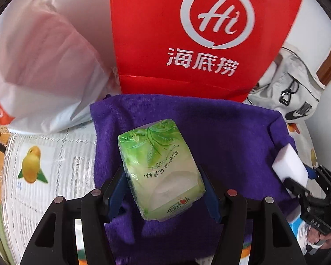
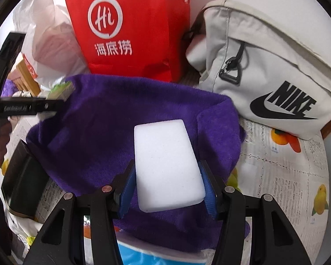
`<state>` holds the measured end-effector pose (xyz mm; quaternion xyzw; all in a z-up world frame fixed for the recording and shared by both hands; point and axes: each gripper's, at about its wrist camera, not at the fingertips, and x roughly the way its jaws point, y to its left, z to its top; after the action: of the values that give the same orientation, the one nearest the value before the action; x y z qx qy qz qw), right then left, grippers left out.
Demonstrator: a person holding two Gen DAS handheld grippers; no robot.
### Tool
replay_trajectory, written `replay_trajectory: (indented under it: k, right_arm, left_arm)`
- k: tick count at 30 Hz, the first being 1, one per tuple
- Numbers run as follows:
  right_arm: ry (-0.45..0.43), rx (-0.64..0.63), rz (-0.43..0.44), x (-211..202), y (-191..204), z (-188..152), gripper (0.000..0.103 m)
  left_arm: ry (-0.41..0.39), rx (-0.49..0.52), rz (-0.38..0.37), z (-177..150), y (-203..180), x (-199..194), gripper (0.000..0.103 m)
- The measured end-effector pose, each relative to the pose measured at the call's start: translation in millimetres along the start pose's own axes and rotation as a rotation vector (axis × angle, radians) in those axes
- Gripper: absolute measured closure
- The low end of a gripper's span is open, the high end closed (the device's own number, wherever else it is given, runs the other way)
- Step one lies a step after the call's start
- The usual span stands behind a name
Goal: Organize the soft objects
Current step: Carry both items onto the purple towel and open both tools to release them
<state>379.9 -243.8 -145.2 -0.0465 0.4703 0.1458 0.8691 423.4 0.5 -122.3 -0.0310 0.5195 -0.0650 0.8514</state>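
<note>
In the left wrist view, the left gripper (image 1: 163, 190) is closed on a green tissue pack (image 1: 160, 170), its blue pads pressing both long sides. The pack sits at the centre of the frame, above a purple towel (image 1: 220, 132) that spreads across the middle. Whether the pack rests on the towel or is held just above it is hard to tell. Behind the towel, at top centre, stands a red paper bag (image 1: 187, 33) with a white "Hi" logo and Chinese characters. A white plastic bag (image 1: 39, 66) fills the upper left. At the right edge of this view, the right gripper (image 1: 298, 176) holds a white sponge (image 1: 290, 163).

In the right wrist view, the right gripper (image 2: 167, 187) grips that white sponge (image 2: 167, 165) at the centre of the frame, over the purple towel (image 2: 99, 132). The red paper bag (image 2: 132, 33) stands at top centre. A beige Nike bag (image 2: 264, 66) lies at the upper right. The left gripper (image 2: 22, 108) shows at the left edge, with the green tissue pack (image 2: 61, 90) partly visible beyond it. The counter (image 2: 286, 176) is covered by a cloth printed with text and fruit.
</note>
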Motion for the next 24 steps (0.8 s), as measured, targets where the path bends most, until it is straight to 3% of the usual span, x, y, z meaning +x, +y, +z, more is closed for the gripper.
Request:
replay_trajectory:
  k: [11, 13, 14, 17, 24]
  right_arm:
    - [0.033, 0.007, 0.043, 11, -5, 6, 0.047]
    - [0.036, -0.004, 0.047, 11, -3, 5, 0.038]
    - [0.029, -0.016, 0.041, 10, 0, 5, 0.037]
    - [0.012, -0.039, 0.026, 6, 5, 6, 0.024]
    - [-0.066, -0.024, 0.004, -21, 13, 5, 0.023]
  left_arm:
    - [0.053, 0.016, -0.005, 24, -5, 31, 0.039]
    - [0.058, 0.019, -0.021, 25, -6, 32, 0.021]
    - [0.05, 0.015, -0.029, 25, -5, 32, 0.019]
    - [0.04, -0.003, -0.039, 24, -3, 27, 0.018]
    - [0.015, -0.012, -0.018, 15, 4, -2, 0.018]
